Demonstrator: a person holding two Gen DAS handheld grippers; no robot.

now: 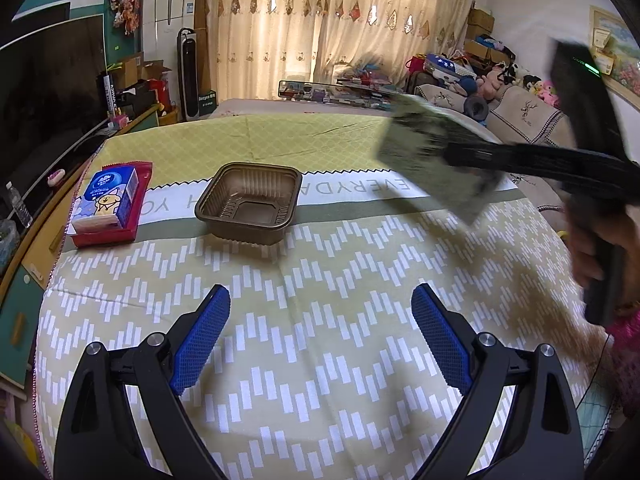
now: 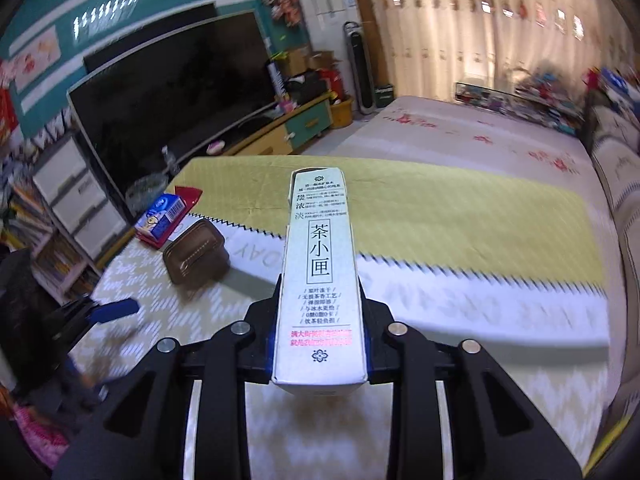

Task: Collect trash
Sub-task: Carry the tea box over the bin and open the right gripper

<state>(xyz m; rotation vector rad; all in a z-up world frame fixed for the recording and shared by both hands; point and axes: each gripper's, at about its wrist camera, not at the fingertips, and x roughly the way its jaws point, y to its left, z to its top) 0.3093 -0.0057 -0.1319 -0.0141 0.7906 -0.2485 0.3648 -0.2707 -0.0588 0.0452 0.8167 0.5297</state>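
My right gripper [image 2: 320,280] is shut on a pale green tea box [image 2: 320,280], a tall narrow box with black print that sticks out ahead between the jaws. In the left wrist view the same box [image 1: 436,156] hangs blurred above the table's right side, clear of the cloth. A brown plastic food tray [image 1: 248,204] sits empty at the table's middle. To its left a blue tissue pack [image 1: 108,200] lies on a red wrapper [image 1: 134,220]. My left gripper [image 1: 322,294] is open over the near cloth, nothing between its blue pads [image 1: 204,340].
A green and white patterned cloth [image 1: 320,360] covers the table. A person's hand [image 1: 592,248] holds the right gripper's handle. A large TV [image 2: 172,80] and low cabinet [image 2: 280,136] stand left, a bed [image 2: 480,140] behind, a sofa [image 1: 520,116] with toys far right.
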